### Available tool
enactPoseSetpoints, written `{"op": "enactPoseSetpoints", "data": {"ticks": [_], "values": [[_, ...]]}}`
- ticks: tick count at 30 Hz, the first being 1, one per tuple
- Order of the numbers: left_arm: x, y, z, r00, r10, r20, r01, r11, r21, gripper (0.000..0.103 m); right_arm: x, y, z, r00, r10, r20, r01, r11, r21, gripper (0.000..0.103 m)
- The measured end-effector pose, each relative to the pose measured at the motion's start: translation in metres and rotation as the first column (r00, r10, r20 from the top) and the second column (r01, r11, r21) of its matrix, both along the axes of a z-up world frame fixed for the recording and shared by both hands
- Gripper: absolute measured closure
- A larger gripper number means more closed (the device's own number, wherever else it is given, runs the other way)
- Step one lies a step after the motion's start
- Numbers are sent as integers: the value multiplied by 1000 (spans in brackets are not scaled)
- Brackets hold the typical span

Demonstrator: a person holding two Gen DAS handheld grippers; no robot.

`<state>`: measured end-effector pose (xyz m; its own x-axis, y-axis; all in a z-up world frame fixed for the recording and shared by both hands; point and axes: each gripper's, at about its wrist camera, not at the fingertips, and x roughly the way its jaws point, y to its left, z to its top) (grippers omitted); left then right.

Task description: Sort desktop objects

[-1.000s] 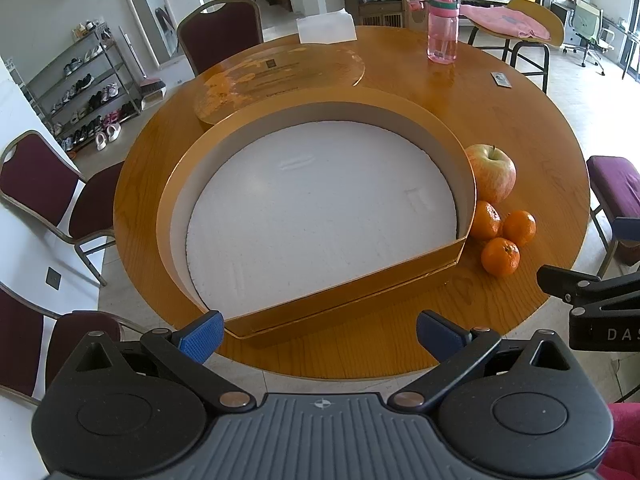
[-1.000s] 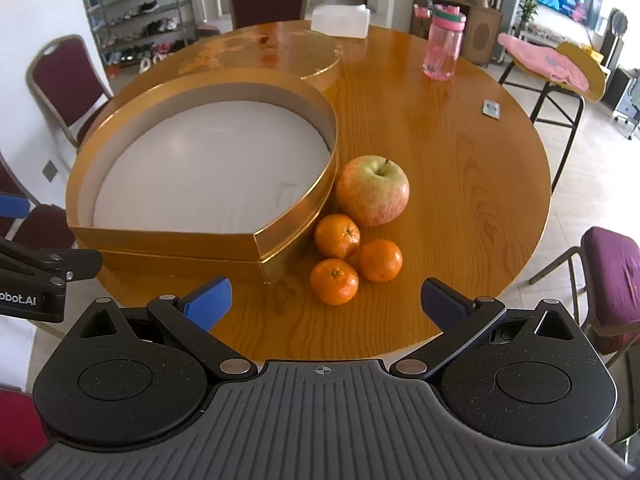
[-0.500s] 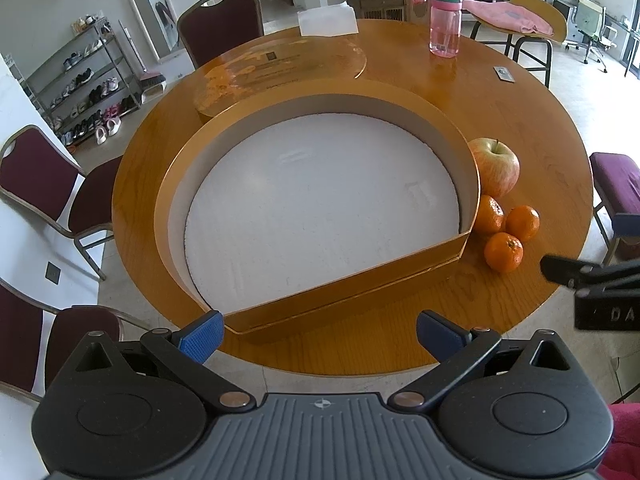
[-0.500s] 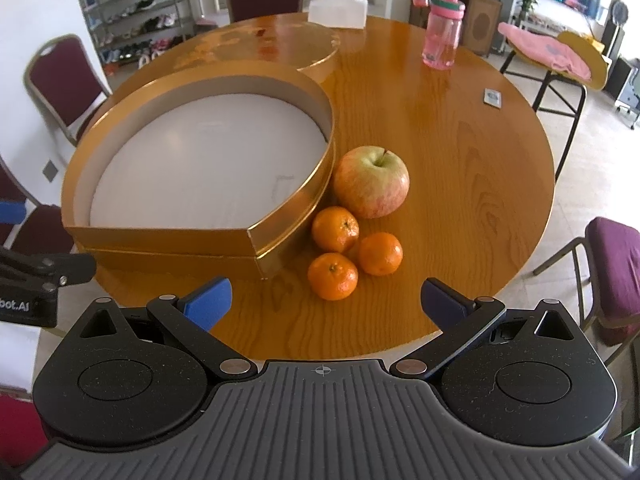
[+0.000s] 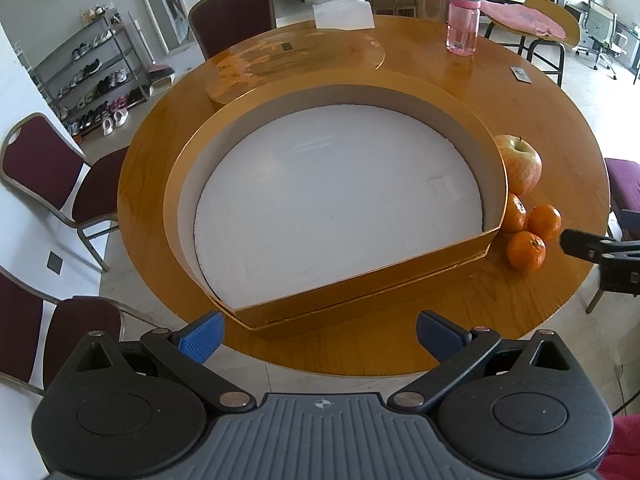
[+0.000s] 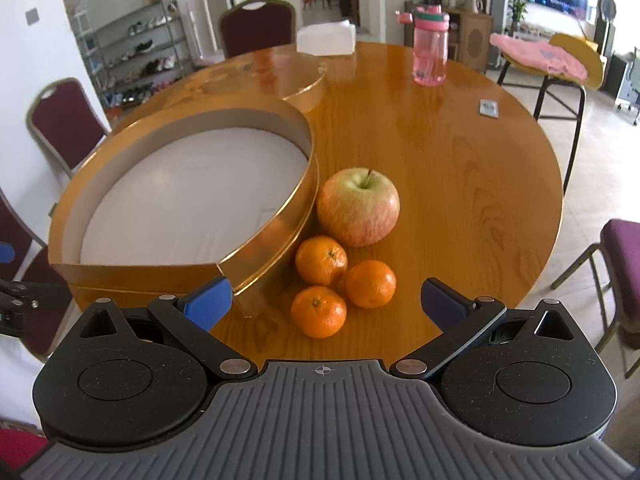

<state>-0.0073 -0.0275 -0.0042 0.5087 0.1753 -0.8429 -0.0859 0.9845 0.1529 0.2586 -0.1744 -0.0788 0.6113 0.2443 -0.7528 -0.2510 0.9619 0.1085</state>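
Observation:
A big gold box with a white floor lies open on the round wooden table; its rim shows as the gold box in the right wrist view. Beside its right corner sit an apple and three mandarins. In the left wrist view the apple and mandarins lie right of the box. My right gripper is open, low over the table edge, the nearest mandarin between its fingers' line. My left gripper is open before the box's flat front wall.
The box's gold lid lies behind the box. A pink water bottle, a white tissue pack and a small dark card stand farther back. Maroon chairs ring the table; a purple stool is at right.
The right gripper has moved forward and down toward the fruit, which now looms larger. The left gripper has drifted slightly, keeping the box in front. Both stay open.

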Motion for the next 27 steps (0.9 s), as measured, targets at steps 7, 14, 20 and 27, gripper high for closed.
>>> {"op": "enactPoseSetpoints", "data": {"ticks": [7,14,20,27], "values": [[-3,1,-1,999,-12,-35,11,1000,-3,1,6,2,-15,999,6,-50,-4,999,44,0],[-7,1,-2,998,-34,-44,35,999,5,1,11,6,-24,995,-23,-93,28,999,45,3],[-11,5,0,999,-37,-31,38,999,16,4,19,7,-38,992,-72,-99,73,997,13,16],[-9,10,-4,999,-16,-47,18,999,40,3,27,11,-50,983,-77,-166,84,996,33,22]]}}
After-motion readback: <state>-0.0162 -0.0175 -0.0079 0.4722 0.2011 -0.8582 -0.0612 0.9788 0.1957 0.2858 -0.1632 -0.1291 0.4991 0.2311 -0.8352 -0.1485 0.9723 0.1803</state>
